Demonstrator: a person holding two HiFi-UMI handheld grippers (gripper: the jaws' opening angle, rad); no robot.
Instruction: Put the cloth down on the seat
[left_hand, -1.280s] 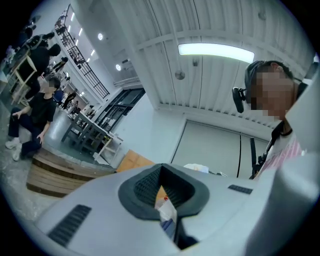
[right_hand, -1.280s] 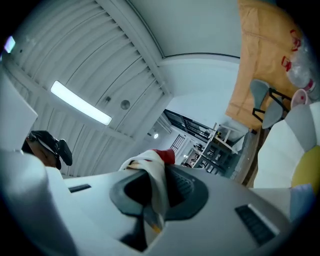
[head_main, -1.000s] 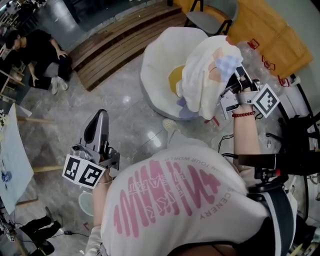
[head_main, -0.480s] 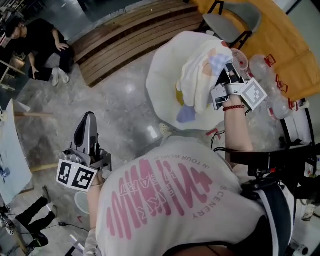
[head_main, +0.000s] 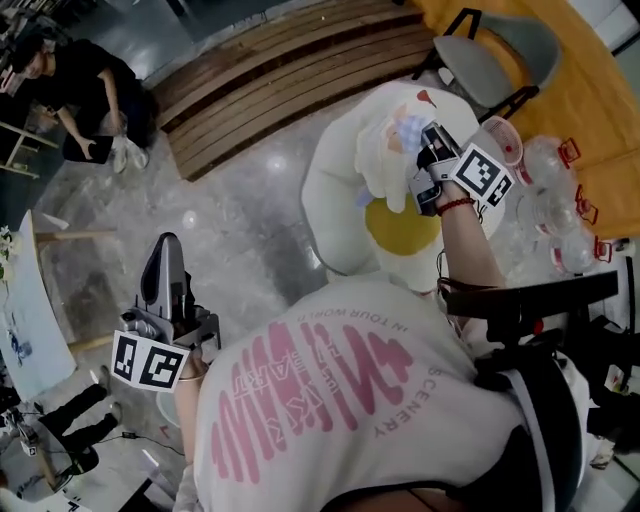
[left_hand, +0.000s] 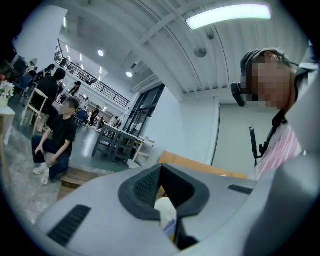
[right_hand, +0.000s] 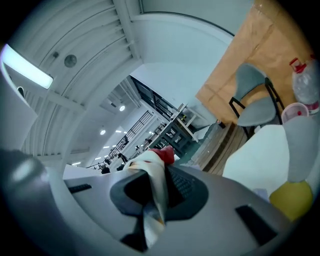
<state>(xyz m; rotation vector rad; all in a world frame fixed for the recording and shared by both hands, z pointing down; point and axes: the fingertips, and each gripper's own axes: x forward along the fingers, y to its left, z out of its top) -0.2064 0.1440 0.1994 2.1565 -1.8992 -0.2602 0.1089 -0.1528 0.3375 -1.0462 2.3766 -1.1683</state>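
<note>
**A:** Tongs status?

**B:** Left gripper (head_main: 165, 250) sits low at the left of the head view, over bare floor. Its jaws are drawn together with nothing pinched. Right gripper (head_main: 420, 150) is clenched on the cloth (head_main: 385, 160). The fabric is squeezed between the pads and a red corner pokes out past the tips.

**A:** Counts?

**B:** Two grippers, one cloth. One seat (head_main: 335, 200), a white beanbag with one round yellow patch (head_main: 400, 228). Clear plastic bottles (head_main: 550, 170) sit just right of it, too jumbled to count. Farther out there's one grey chair (head_main: 495, 55) and one wooden platform (head_main: 270, 70). One person (head_main: 75, 95) is sitting by the platform's left end.

**A:** Cloth location and axis?

**B:** It's bunched over the upper half of the seat, just left of the right gripper. In the head view the long axis runs from the red corner at the far end back toward the wearer. The near end stops beside the yellow patch. Can't tell if it rests on the seat or hangs just clear of it.
</note>
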